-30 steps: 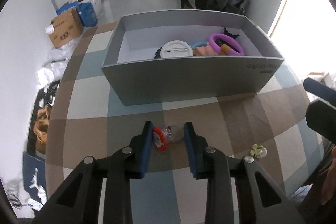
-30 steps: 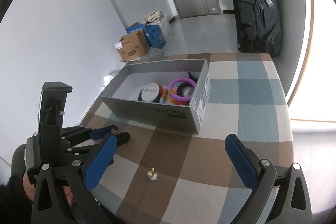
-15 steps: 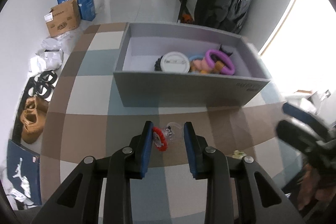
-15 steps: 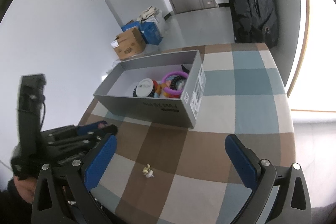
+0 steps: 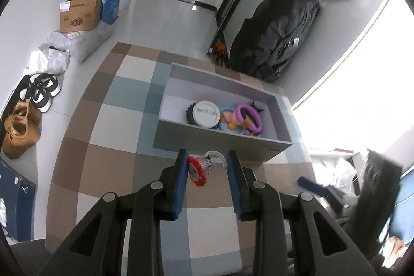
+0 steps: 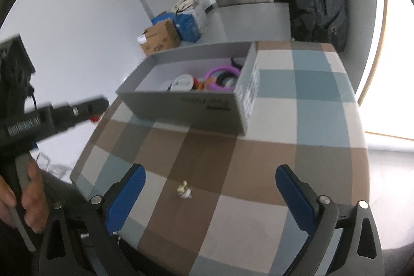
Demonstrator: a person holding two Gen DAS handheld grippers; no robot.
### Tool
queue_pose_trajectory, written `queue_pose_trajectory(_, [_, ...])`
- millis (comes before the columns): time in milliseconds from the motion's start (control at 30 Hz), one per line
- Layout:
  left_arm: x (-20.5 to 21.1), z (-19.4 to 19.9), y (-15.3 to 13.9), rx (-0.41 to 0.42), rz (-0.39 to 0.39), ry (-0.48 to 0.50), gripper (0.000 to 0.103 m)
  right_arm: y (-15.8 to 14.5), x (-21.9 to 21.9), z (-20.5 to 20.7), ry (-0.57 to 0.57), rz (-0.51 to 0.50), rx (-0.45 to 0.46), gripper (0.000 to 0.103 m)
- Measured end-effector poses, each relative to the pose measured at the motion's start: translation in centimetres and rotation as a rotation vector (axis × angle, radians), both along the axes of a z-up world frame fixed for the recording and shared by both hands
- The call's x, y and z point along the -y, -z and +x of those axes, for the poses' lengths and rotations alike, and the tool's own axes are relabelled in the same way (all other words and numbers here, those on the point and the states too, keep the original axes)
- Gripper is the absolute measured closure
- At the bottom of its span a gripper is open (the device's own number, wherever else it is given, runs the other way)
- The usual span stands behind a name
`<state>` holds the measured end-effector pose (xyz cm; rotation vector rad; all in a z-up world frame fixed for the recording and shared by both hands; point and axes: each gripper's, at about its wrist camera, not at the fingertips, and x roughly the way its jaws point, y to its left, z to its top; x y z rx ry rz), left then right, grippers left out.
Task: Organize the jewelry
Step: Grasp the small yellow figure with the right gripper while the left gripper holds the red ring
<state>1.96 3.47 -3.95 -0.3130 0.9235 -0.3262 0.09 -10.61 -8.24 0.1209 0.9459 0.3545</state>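
My left gripper [image 5: 207, 166] is shut on a clear jewelry piece with a red toothed ring [image 5: 200, 168] and holds it in the air, just short of the grey box [image 5: 214, 139]. The box holds a white round case [image 5: 206, 113], a purple ring [image 5: 249, 117] and other bright pieces. In the right wrist view the left gripper [image 6: 94, 109] shows at the left, raised near the box's [image 6: 186, 105] left end. My right gripper [image 6: 209, 185] is open and empty above the checked tablecloth [image 6: 284, 120]. A small pale yellow piece [image 6: 184, 190] lies on the cloth between its fingers.
The table's near and left edges drop to the floor. Shoes [image 5: 38, 95], cardboard boxes [image 5: 79, 13] and bags stand along the wall at left. A dark backpack [image 5: 279, 40] leans behind the table. A bright window is at right.
My left gripper has risen with the red and clear piece and moved toward the box. My right gripper has shifted closer over the small yellow piece, still open.
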Motion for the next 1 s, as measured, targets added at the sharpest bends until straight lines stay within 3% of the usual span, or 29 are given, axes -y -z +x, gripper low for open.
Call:
queue_pose_trajectory(133, [-0.6, -0.1, -0.6, 0.016, -0.028, 0.0, 0.079, 0.7, -0.9, -0.3, -0.027, -0.024, -0.017, 0.013])
queue_pose_trajectory(400, [-1.1, 0.1, -0.8, 0.016, -0.055, -0.003, 0.079, 1.6, -2.7, -0.4, -0.092, -0.093, -0.033, 0.047])
queue_pose_trajectory(567, [-1.5, -0.1, -1.1, 0.018, -0.066, -0.006, 0.079, 1.9, -3.9, -0.7, -0.117, -0.175, 0.0, 0.058])
queue_pose_trajectory(667, [-1.7, 0.0, -1.0, 0.012, -0.067, -0.015, 0.079, 2.1, -4.8, -0.9, -0.135, -0.267, 0.034, 0.079])
queue_pose_trajectory(767, [-1.9, 0.2, -0.8, 0.004, -0.076, -0.021, 0.079, 2.2, -5.3, -1.2, -0.161, -0.281, 0.047, 0.09])
queue_pose_trajectory(1000, [-1.9, 0.1, -0.8, 0.005, -0.074, -0.027, 0.079, 2.0, -5.8, -1.6, -0.176, -0.297, 0.067, 0.091])
